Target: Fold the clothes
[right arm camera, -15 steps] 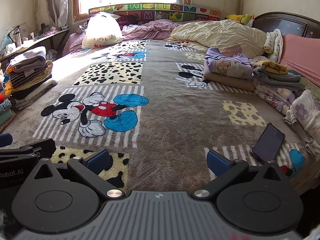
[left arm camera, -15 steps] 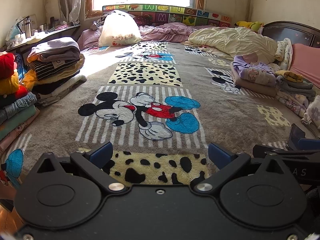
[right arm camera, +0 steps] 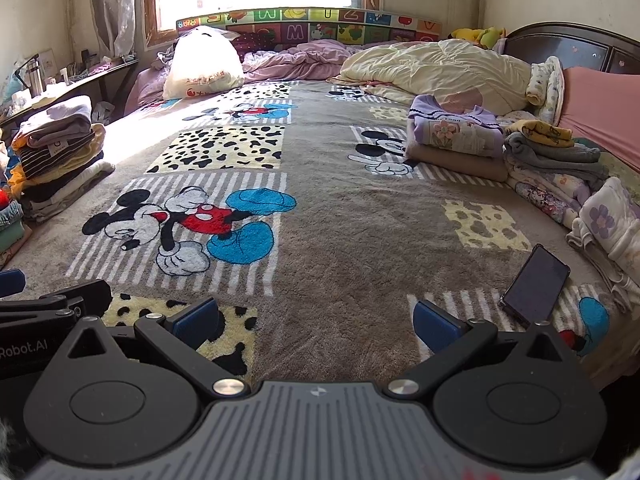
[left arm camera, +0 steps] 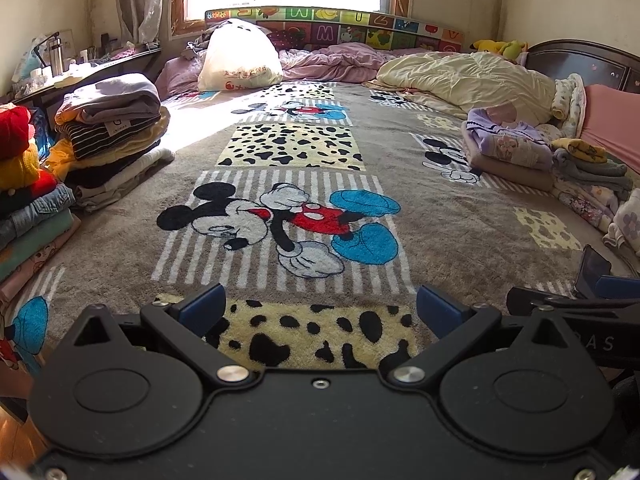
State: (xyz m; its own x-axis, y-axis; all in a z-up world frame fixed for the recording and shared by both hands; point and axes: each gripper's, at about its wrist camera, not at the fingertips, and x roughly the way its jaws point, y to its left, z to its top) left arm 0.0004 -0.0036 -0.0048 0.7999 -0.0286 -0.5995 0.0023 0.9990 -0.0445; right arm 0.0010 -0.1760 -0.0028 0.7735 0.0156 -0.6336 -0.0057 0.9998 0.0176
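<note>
A phone (right arm camera: pixel 536 282) lies on the blanket (right arm camera: pixel 352 232) at near right, just ahead of the right gripper (right arm camera: pixel 316 320). A white bag (left arm camera: pixel 238 56) and a cream quilt (left arm camera: pixel 464 78) sit at the far end. Both grippers hover side by side at the near edge, blue pads spread wide, holding nothing; the left gripper (left arm camera: pixel 320 310) faces bare blanket. Folded clothes stand in a left stack (left arm camera: pixel 110 132) and a right stack (right arm camera: pixel 456 140), both well apart from the grippers.

Folded clothes (left arm camera: pixel 108 128) stacked along both bed edges (none unfolded) (right arm camera: pixel 456 136)
</note>
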